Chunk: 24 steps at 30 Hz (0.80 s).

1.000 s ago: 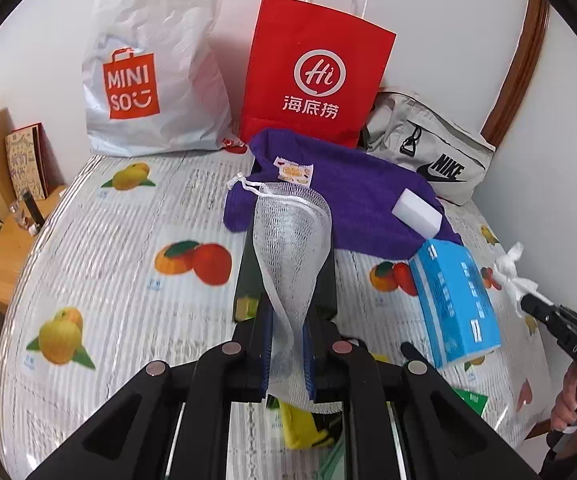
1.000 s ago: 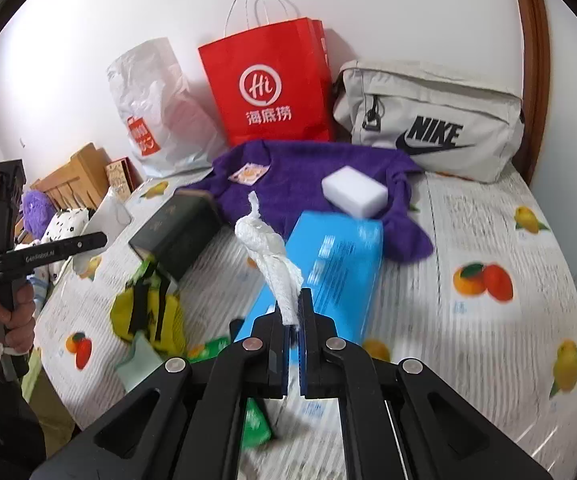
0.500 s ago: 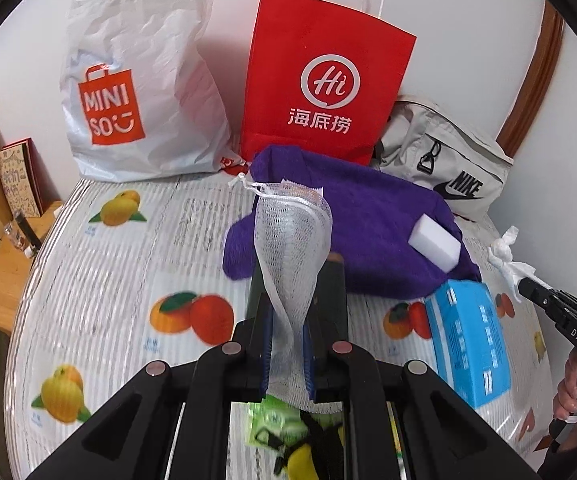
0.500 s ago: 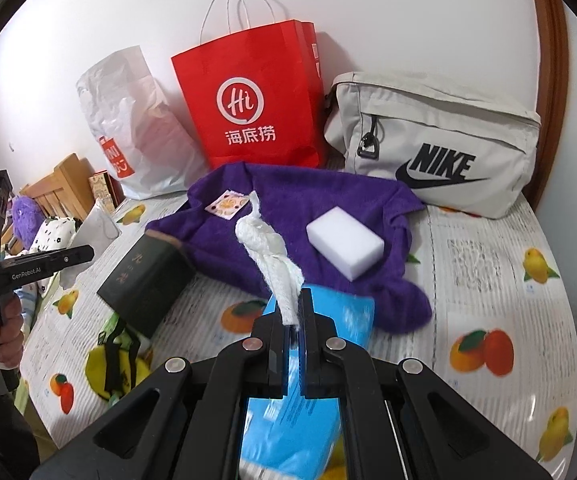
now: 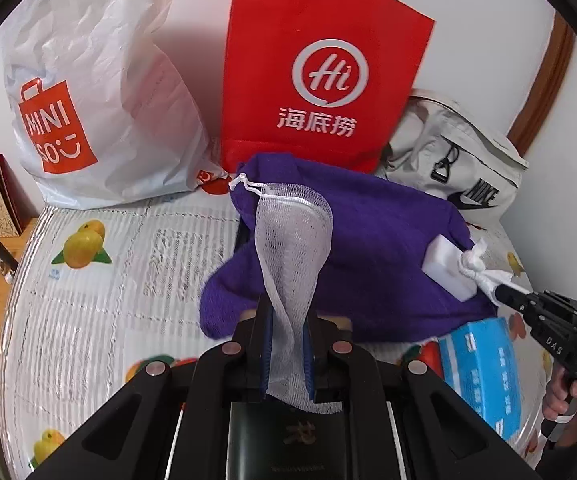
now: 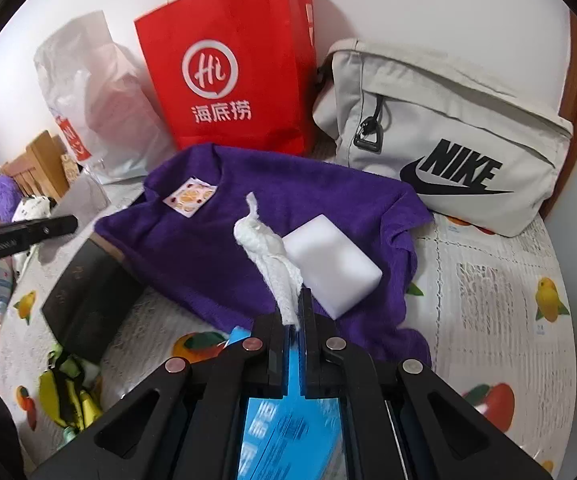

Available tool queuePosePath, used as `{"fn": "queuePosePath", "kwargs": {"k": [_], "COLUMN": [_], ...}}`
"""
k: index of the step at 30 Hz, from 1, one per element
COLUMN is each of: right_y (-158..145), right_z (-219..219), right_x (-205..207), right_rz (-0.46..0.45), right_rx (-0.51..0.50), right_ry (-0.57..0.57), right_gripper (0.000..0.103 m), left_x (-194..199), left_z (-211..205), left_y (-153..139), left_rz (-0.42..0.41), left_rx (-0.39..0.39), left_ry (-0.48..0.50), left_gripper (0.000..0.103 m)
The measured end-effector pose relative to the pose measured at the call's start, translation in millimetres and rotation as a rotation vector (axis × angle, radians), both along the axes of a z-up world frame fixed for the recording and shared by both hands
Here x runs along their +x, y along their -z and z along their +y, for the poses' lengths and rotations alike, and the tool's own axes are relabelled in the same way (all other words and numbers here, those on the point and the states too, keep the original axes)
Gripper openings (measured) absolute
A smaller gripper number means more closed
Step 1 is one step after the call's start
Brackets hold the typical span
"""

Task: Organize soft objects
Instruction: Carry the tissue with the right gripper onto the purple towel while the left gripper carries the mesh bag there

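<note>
Above the near edge of the bench (image 5: 100, 280), the left tongs (image 5: 286, 344) are clenched on a white mesh drawstring pouch (image 5: 292, 256), pinching its lower part between the blue pads (image 5: 266, 344). The pouch stands with its long axis running up and away from the tongs, its gathered mouth and knotted cord at the far top end, in front of the purple towel (image 5: 384, 248).

To the right, the right tongs (image 6: 295, 320) are clenched on a twisted white cloth (image 6: 268, 256), gripping its near end. The cloth's long axis rises away from the tongs and leans left, its thin tip pointing toward the far side, over the towel (image 6: 216, 248) and just left of the white sponge block (image 6: 334, 268) that lies on the towel.

A blue tissue pack (image 6: 288, 432) lies beneath the right tongs, and a dark box (image 6: 88, 292) sits at the towel's left edge. Against the far wall stand a white Miniso bag (image 5: 96, 100), a red Haidilao paper bag (image 5: 320, 76) and a grey Nike bag (image 6: 448, 136).
</note>
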State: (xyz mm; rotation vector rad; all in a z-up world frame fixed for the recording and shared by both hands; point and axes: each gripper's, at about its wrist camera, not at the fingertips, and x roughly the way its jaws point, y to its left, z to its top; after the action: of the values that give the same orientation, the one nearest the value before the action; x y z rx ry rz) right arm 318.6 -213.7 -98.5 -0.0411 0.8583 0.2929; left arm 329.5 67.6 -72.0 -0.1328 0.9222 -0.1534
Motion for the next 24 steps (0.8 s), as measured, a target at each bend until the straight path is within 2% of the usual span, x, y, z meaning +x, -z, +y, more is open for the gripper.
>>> {"fn": "queuePosePath", "kwargs": {"k": [10,21,22,24], "right_y": [31.2,40.7,40.7,39.1], "right_z": [1.9,-0.4,-1.3,-4.2], "right_x": [32.4,38.8,38.9,37.2], "right_rz": [0.102,0.160,0.159,0.159], "right_rx": [-0.004,0.026,0.023,0.030], "right_ry": [-0.014,-0.052,-0.051,-0.054], "right_gripper": [0.004,0.005,0.005,0.013], "left_x": [28.9,61.2,65.2,73.2], "left_z": [3.0,-20.3,-23.2,-27.4], "left_y": [11.8,21.2,22.8,26.6], "left_rz": [0.028,0.060,0.068,0.084], "left_rx": [0.019,0.006,0.008,0.004], "left_ry": [-0.001,0.053,0.058,0.067], "left_gripper": [0.013,0.013,0.013,0.013]}}
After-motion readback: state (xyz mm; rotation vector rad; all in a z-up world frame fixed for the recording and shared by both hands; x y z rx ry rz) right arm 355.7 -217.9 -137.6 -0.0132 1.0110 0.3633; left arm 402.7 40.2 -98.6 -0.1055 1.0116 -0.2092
